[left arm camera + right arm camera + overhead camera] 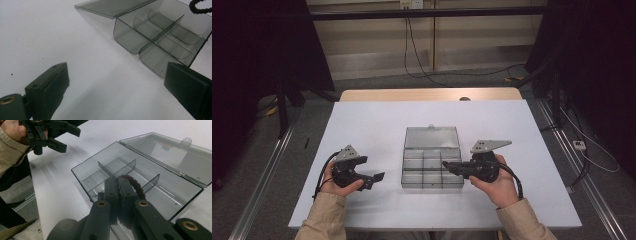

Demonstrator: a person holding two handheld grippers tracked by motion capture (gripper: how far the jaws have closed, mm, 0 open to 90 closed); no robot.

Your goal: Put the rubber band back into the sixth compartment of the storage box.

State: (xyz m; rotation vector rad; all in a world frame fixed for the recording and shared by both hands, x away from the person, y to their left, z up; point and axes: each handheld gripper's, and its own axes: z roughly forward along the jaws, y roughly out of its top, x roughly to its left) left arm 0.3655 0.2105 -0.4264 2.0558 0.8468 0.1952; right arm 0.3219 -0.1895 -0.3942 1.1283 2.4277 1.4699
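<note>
Right gripper (119,187): matte black fingers (111,192) pressed together, clamped on a dark braided loop (136,185), rope-like in texture, which arches out past the fingertips on one side. The loop hangs just above the open tray of a smoke-grey clear plastic organiser box (100,162), directly beyond the fingertips. The box is shallow and rectangular, with thin curved-edged dividers (105,168) that split it into small compartments. Its flat hinged lid (172,155) lies folded back on the desk (57,192) on the far side of the tray, with a small tab at its rim.

Left gripper (116,82): fingers (53,85) wide apart, with nothing between the blocky rubbery pads but bare desk. A rounded corner of the box sits just ahead of one pad, not touching. One end of the braided loop shows over the far side of the tray.

High view: the box (432,157) lies between the two grippers. The right gripper (449,168) has its fingertips over the tray's edge. The left gripper (377,177) rests a short way off, pointed toward the box. Desk surface is smooth, pale and matte.
</note>
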